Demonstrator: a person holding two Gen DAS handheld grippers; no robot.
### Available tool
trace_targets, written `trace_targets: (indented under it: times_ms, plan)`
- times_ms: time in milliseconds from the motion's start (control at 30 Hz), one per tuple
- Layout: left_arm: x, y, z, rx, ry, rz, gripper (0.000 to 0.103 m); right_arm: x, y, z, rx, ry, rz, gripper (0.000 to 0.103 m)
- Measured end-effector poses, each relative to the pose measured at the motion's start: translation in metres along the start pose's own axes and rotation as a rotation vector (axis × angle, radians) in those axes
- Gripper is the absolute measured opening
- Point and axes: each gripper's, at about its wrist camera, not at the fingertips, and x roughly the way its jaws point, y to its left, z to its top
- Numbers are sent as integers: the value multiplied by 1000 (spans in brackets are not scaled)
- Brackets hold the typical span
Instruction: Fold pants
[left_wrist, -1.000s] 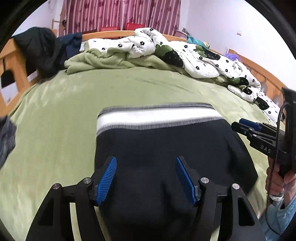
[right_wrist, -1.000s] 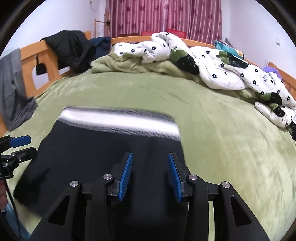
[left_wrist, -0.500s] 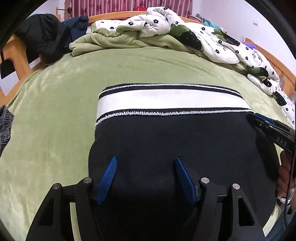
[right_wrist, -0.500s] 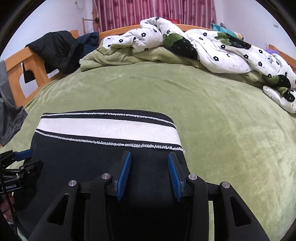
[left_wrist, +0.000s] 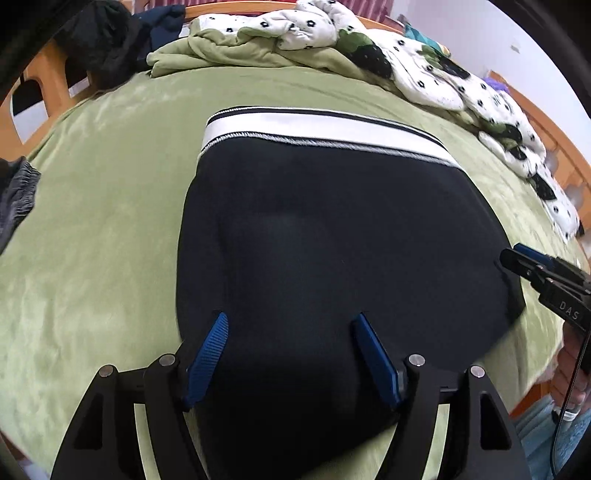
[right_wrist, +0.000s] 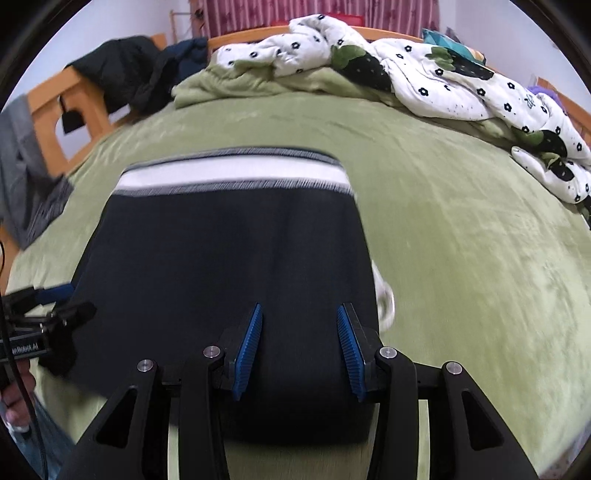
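While the dark pants (left_wrist: 332, 236) lay folded on the green bed (left_wrist: 92, 229), waistband at the far end, the left gripper (left_wrist: 290, 352) was held above the near edge with jaws spread, pinching nothing. A fold seemed finished; the next move would call for gripping the near edge. The near hem was hidden below the gripper.

From the right wrist, the right gripper (right_wrist: 299, 345) was seen likewise, jaws spread over the cloth. A small white thing beside the pants was too blurred to be named.

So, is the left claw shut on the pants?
No, the left claw is open above the pants, pads spread apart.
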Motion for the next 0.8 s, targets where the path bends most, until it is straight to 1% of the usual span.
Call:
trace_targets:
  times_ms: [100, 200, 233, 333, 367, 433, 467, 500, 533, 567, 600, 700, 800]
  plan:
    - [-23, -6, -16, 13, 9, 0, 69, -30, 4, -13, 14, -11, 9, 42]
    - [-45, -6, -32, -3, 14, -31, 69, -69, 3, -31, 49, -40, 16, 42]
    - [-56, -8, -41, 4, 2, -24, 69, -78, 3, -36, 59, -46, 18, 42]
    - [-81, -10, -62, 7, -39, 32, 69, -104, 2, -55, 102, -60, 24, 42]
    - [-88, -10, -67, 3, -50, 36, 70, -111, 2, -61, 112, -63, 20, 42]
    - [-105, -10, -77, -13, -72, 32, 72, -125, 5, -73, 122, -73, -13, 47]
    - [-112, -9, -80, -19, -81, 27, 75, -131, 7, -78, 116, -82, -25, 54]
    - [-120, -10, -85, -26, -98, 24, 77, -138, 10, -82, 108, -95, -25, 65]
    - [-127, -9, -89, -31, -112, 25, 79, -143, 12, -85, 106, -105, -21, 72]
    - [-131, -9, -91, -32, -123, 32, 81, -148, 14, -88, 106, -114, -15, 86]
    - [-136, -11, -94, -30, -132, 46, 82, -153, 16, -91, 106, -121, -12, 90]
    - [-145, -15, -98, -22, -143, 80, 83, -163, 23, -100, 94, -123, -34, 90]
    - [-151, -19, -103, -14, -145, 77, 83, -167, 27, -104, 76, -120, -65, 91]
